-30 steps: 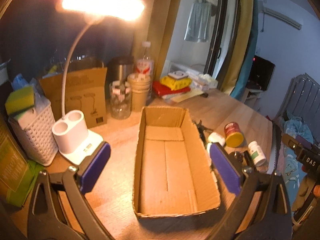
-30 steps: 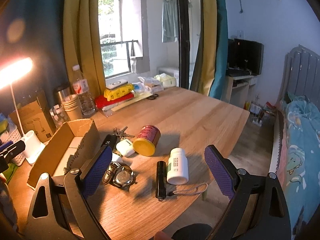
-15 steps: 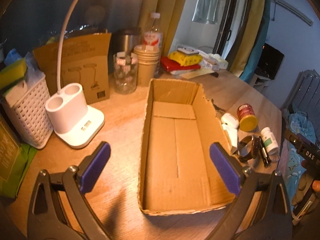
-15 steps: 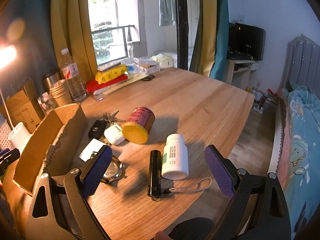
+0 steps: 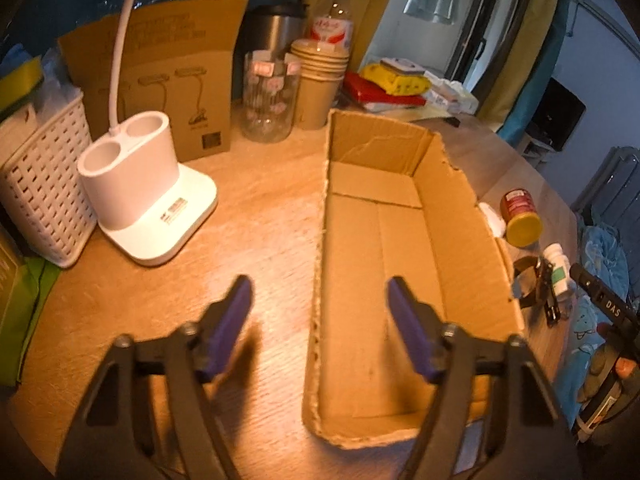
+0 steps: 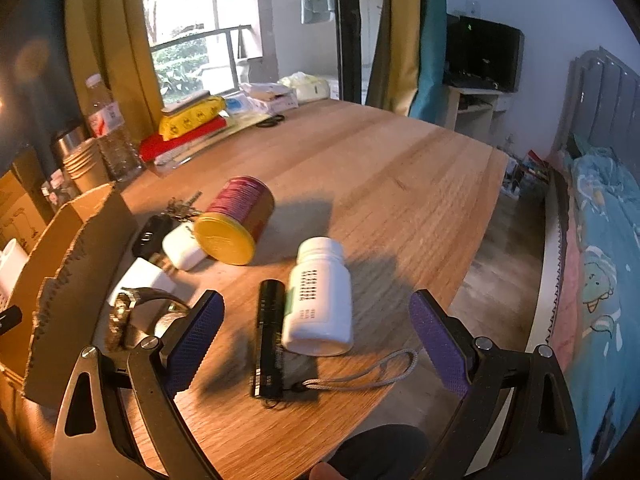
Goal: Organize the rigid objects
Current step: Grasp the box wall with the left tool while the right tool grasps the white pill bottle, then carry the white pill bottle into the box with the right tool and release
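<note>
Box: a torn corrugated cardboard box [image 5: 400, 248] lay empty on the wooden table [image 5: 260, 216].
Left gripper [image 5: 320, 312]: closing, astride the box's left wall.
Right gripper [image 6: 316, 330]: spread above a white plastic bottle [image 6: 320, 300] and black cylindrical flashlight [image 6: 269, 340].
Nearby: a red can [image 6: 240, 220], lying on its side.

On the wooden table [image 6: 400, 168], the right gripper [image 6: 316, 320] hangs with jaws spread wide above a lying white bottle [image 6: 320, 300] and black flashlight [image 6: 269, 344], near a yellow-lidded red can [image 6: 240, 220] and cardboard box [image 6: 68, 264].
</note>
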The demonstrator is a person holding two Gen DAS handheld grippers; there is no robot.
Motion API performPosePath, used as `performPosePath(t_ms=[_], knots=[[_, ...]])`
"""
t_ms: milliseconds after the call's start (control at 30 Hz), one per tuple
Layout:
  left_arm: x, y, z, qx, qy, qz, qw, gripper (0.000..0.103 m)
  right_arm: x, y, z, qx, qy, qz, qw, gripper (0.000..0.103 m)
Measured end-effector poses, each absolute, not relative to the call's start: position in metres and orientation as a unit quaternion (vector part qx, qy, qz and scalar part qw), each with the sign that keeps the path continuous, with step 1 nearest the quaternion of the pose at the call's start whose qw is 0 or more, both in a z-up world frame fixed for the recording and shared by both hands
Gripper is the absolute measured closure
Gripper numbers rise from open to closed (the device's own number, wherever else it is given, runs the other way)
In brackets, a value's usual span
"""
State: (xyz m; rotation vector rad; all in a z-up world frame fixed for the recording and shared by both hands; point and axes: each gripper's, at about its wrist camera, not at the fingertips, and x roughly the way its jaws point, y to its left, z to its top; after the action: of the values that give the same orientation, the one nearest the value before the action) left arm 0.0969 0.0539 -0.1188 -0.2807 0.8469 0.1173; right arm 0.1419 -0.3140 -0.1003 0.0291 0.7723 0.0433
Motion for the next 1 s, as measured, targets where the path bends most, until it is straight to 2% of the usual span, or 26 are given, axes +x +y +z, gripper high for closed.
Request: performPosePath(t_ms=[67, 200, 367, 500, 600, 700, 767, 900, 1000], knots=[[0.100, 0.054, -0.122, -0.133, 0.417, 0.054, 0.897, 0.054, 0.146, -0.316, -0.104, 0.015, 0.382, 0.022, 0.924, 0.008], [0.103, 0.053, -0.128, -0.134, 0.431, 0.045, 0.891, 0.067, 0.154, -0.317, -0.110, 0.014, 0.389, 0.026, 0.921, 0.008], [0.105, 0.048, -0.130, -0.128, 0.437, 0.040, 0.889, 0.089, 0.160, -0.320, -0.114, 0.023, 0.398, 0.039, 0.916, 0.008], [0.105, 0.043, -0.130, -0.122, 0.439, 0.030, 0.890, 0.095, 0.163, -0.320, -0.118, 0.026, 0.402, 0.052, 0.914, 0.008], [0.105, 0.041, -0.131, -0.119, 0.441, 0.027, 0.889, 0.096, 0.165, -0.322, -0.121, 0.030, 0.406, 0.057, 0.911, 0.009], [0.105, 0.041, -0.131, -0.118, 0.440, 0.026, 0.890, 0.096, 0.168, -0.323, -0.125, 0.034, 0.413, 0.060, 0.908, 0.025], [0.105, 0.040, -0.130, -0.117, 0.438, 0.022, 0.891, 0.096, 0.169, -0.323, -0.128, 0.036, 0.417, 0.063, 0.906, 0.029], [0.105, 0.037, -0.130, -0.117, 0.438, 0.016, 0.891, 0.096, 0.169, -0.323, -0.128, 0.044, 0.414, 0.070, 0.907, 0.056], [0.105, 0.036, -0.130, -0.118, 0.437, 0.013, 0.891, 0.096, 0.170, -0.325, -0.127, 0.044, 0.415, 0.069, 0.906, 0.057]])
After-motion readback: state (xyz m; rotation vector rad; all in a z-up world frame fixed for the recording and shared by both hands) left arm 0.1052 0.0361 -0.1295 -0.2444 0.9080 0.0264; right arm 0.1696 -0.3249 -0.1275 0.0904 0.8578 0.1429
